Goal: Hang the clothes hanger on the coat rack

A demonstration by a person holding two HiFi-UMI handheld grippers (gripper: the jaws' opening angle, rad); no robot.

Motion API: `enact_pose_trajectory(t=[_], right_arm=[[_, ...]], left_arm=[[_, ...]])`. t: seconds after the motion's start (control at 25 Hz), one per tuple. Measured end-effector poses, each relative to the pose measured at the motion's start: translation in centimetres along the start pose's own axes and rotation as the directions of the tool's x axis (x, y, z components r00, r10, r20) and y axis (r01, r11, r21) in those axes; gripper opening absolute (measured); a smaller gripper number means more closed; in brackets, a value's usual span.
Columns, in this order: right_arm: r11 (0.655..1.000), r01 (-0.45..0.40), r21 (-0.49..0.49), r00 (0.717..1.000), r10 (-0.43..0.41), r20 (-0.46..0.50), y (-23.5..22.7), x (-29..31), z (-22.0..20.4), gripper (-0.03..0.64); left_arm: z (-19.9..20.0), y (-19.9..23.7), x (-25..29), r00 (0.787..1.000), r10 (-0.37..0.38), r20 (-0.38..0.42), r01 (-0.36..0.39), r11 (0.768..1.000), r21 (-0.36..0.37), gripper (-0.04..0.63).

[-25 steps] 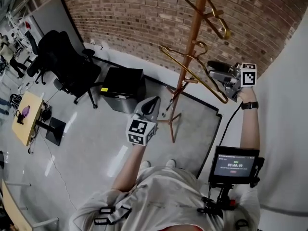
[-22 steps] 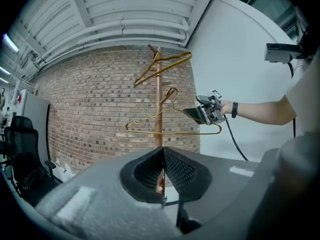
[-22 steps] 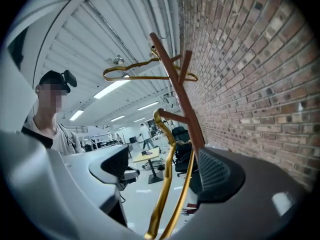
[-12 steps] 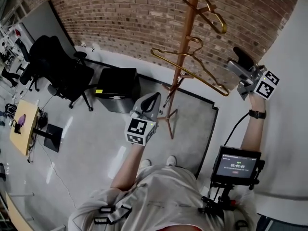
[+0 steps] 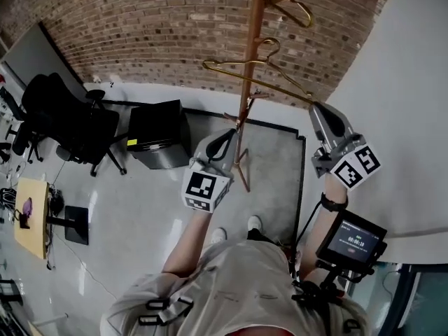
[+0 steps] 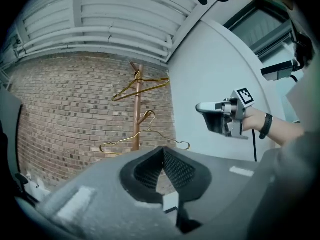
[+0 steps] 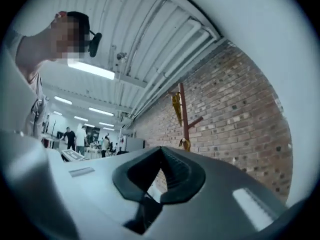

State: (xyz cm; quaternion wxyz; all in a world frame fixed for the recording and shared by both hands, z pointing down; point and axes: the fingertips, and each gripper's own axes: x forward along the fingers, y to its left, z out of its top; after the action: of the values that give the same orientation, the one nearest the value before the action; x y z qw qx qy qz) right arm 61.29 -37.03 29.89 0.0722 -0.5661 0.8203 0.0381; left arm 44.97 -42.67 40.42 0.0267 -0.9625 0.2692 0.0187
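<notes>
The copper coat rack stands before the brick wall. A gold wire hanger hangs by its hook on a lower peg, and a second gold hanger hangs higher up. My right gripper is just below and right of the lower hanger's right end, apart from it. Its jaws have just been closing and are shut on nothing. My left gripper is in front of the pole's foot, pointing at the rack, with its jaws together and empty. The left gripper view also shows the lower hanger and the right gripper.
A black office chair and a black cabinet stand left of the rack. A grey mat lies under its feet. A white wall rises close on the right. A small monitor hangs by my right arm.
My right gripper has drawn away from the lower hanger's right end, down and towards me, and turned. The hanger stays on its peg. The left gripper has risen a little.
</notes>
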Motion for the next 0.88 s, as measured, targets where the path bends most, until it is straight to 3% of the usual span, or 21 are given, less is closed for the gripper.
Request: enact_pose_trajectory(t=[0.08, 0.16, 0.32, 0.48, 0.68, 0.88], right_arm=[[0.993, 0.069, 0.094, 0.998, -0.069, -0.011, 2.3, -1.2, -3.1, 0.003], [0.981, 0.151, 0.124, 0.987, -0.142, -0.075, 4.6, -2.3, -6.5, 0.002], [0.972, 0.232, 0.024, 0.953, -0.223, -0.204, 10.9, -3.9, -11.1, 0.003], [0.953, 0.301, -0.047, 0.928, -0.304, -0.214, 13.2, -7.0, -10.9, 0.003], [0.947, 0.321, -0.005, 0.928, -0.316, -0.199, 17.7, -12.8, -9.9, 0.003], [0.963, 0.269, 0.013, 0.934, -0.258, -0.249, 24.1, -20.2, -10.6, 0.003]], left_arm=[[-0.1, -0.9, -1.2, 0.999, -0.042, 0.007, 0.042, 0.999, -0.009, 0.002], [-0.3, -1.8, -1.9, 0.996, -0.083, 0.015, 0.084, 0.996, -0.012, 0.002], [-1.5, -4.1, -3.8, 0.993, -0.117, 0.014, 0.117, 0.993, -0.013, 0.002], [-2.2, -7.5, -5.4, 0.989, -0.144, -0.019, 0.144, 0.989, -0.017, 0.000], [-0.5, -13.0, -10.8, 0.988, -0.152, -0.009, 0.152, 0.988, 0.015, 0.001], [-0.5, -19.3, -17.6, 0.995, -0.091, -0.033, 0.091, 0.996, 0.007, 0.002]])
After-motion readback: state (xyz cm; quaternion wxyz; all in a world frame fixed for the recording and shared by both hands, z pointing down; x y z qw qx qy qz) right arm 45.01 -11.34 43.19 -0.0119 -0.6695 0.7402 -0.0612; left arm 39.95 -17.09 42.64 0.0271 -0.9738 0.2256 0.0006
